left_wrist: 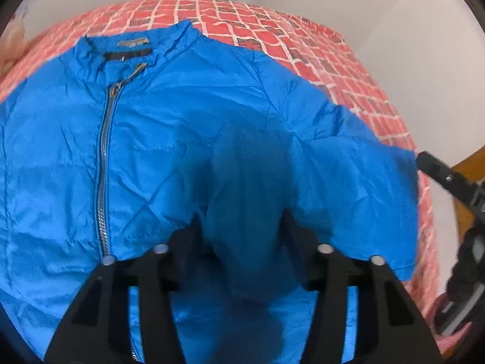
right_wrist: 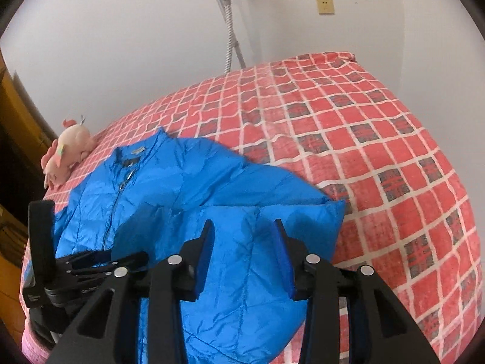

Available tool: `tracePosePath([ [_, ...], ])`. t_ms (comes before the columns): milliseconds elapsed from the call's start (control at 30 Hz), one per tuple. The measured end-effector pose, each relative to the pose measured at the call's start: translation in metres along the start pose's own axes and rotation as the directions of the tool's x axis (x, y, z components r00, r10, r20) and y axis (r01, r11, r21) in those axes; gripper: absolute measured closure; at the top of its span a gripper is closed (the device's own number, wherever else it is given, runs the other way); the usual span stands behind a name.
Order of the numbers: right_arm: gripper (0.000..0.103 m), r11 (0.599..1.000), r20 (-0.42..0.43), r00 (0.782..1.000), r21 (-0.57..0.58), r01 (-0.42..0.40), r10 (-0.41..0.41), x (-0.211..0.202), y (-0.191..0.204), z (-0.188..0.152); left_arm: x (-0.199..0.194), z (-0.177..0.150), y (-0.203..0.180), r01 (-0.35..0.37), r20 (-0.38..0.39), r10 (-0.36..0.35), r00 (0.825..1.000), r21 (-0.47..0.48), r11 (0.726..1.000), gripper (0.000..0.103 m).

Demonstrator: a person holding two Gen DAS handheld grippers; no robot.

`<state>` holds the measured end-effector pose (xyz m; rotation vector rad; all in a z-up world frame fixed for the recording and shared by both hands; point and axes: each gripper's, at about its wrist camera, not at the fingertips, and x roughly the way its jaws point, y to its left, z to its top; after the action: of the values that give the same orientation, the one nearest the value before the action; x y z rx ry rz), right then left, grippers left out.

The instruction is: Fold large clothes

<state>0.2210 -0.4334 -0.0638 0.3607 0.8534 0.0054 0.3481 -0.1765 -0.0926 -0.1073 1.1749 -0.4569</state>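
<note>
— Starting with the biggest thing, what is under everything?

— A bed (right_wrist: 379, 139) with a red checked cover, filling most of both views, white wall behind it.

— And the garment?

— A blue jacket (right_wrist: 188, 188) lies front-up on the near left part of the bed. Its long axis runs from the collar (left_wrist: 133, 45), which points away toward the far wall, down to the hem near the cameras. The zipper (left_wrist: 104, 163) follows that same line and is closed up to just below the collar. One sleeve (right_wrist: 272, 212) is laid across the body.

— What is the left gripper (left_wrist: 242, 221) doing?

— Its fingers stand apart with a dark fold of blue cloth bunched between them. The picture is blurred there, so I cannot tell whether the cloth is pinched or only draped.

— The right gripper (right_wrist: 242, 227)?

— Spread wide over the sleeve, pads clear of the cloth on both sides, holding nothing that I can see.

— Anything smaller?

— A pink plush toy (right_wrist: 68, 154) sits on the bed just beside the collar, and a yellowish wall socket (right_wrist: 325, 6) is up on the wall.
</note>
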Motion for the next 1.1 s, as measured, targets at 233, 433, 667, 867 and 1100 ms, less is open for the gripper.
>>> tracePosePath([
  [233,0.063,0.998,0.056,0.996,0.014,-0.063,0.062,-0.011,-0.004,0.003,-0.053,-0.001,0.026,0.044,0.134,-0.041,0.99,-0.019,0.999,0.078],
  [433,0.063,0.98,0.01,0.98,0.009,-0.197,0.197,0.001,0.012,-0.003,-0.115,-0.004,0.081,-0.017,0.246,0.038,0.969,-0.087,0.996,0.078],
  [667,0.063,0.972,-0.115,0.967,-0.036,-0.232,0.226,0.051,0.051,-0.024,-0.111,-0.014,0.149,-0.11,0.213,0.154,0.965,-0.204,0.973,0.077],
  [867,0.065,0.974,-0.184,0.96,-0.031,-0.222,0.213,0.085,0.052,-0.038,-0.087,-0.027,0.193,-0.112,0.158,0.159,0.975,-0.27,0.956,0.065],
  [1100,0.065,0.976,-0.184,0.963,-0.051,-0.21,0.198,0.085,0.055,-0.04,-0.108,-0.024,0.185,-0.178,0.194,0.231,0.953,-0.257,0.95,0.062],
])
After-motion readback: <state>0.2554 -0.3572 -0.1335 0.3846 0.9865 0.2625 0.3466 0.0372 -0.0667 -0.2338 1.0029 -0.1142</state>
